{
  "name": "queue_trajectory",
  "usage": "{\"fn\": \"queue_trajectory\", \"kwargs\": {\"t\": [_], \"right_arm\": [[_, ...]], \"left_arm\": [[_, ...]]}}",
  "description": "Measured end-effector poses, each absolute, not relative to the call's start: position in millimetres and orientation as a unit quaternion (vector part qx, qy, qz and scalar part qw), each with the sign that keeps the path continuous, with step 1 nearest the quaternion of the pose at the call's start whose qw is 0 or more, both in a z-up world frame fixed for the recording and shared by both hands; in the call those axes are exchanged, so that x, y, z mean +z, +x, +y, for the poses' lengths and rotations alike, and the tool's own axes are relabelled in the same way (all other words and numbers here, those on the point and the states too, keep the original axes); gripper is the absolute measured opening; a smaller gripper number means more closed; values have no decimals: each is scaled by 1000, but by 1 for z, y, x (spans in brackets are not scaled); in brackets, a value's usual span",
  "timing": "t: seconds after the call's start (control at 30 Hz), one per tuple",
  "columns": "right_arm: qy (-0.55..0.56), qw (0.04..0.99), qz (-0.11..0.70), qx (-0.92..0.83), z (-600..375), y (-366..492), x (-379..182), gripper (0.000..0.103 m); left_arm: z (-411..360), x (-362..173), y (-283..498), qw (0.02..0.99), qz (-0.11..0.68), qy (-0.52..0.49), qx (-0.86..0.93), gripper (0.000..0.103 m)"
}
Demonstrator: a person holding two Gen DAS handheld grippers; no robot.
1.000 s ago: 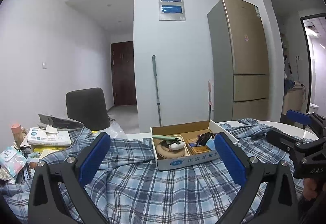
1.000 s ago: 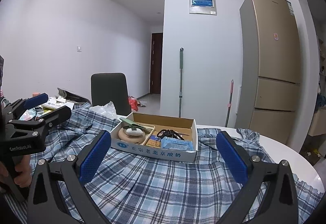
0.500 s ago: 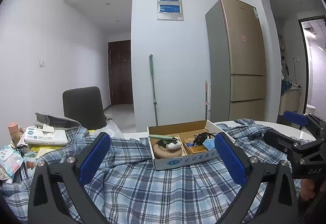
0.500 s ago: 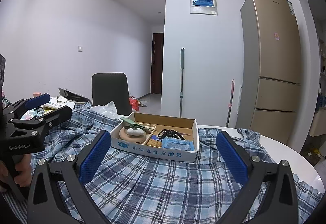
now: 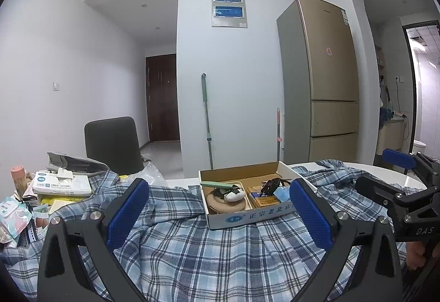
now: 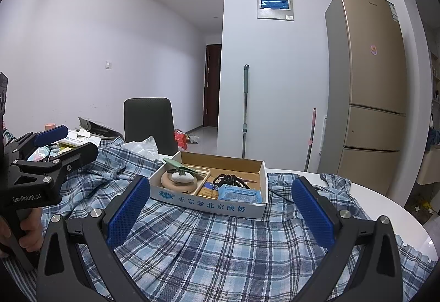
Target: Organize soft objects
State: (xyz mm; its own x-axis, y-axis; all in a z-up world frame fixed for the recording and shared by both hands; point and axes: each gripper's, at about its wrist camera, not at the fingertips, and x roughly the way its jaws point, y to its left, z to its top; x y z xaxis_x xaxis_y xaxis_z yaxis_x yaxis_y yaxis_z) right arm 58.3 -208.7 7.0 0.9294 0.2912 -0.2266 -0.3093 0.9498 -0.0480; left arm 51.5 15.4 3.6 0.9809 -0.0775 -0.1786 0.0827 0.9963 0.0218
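Jaws apart on both the left gripper (image 5: 220, 215) and right gripper (image 6: 221, 207), poised above the plaid shirt (image 6: 220, 247), likely ready to grasp it.

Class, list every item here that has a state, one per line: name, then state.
Left gripper: open, holding nothing.
Right gripper: open, holding nothing.
Plaid shirt: spread out, rumpled, unfolded.
Cardboard box: open-topped, resting on the shirt.
Fridge: doors shut.
Dark door: shut.
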Motion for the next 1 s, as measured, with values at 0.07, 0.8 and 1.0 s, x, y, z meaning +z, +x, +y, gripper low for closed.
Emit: {"fn": "queue_trajectory", "kwargs": {"t": [0.07,0.8,1.0], "right_arm": [[-42,981,109,153,-209,58,7,103],[-42,981,109,153,-208,58,7,103],[-42,981,109,153,-208,58,7,103]], "left_arm": [[15,4,51,995,88,16,-39,103],[7,1,51,994,87,37,-45,103],[10,1,51,995,85,37,-45,103]]}}
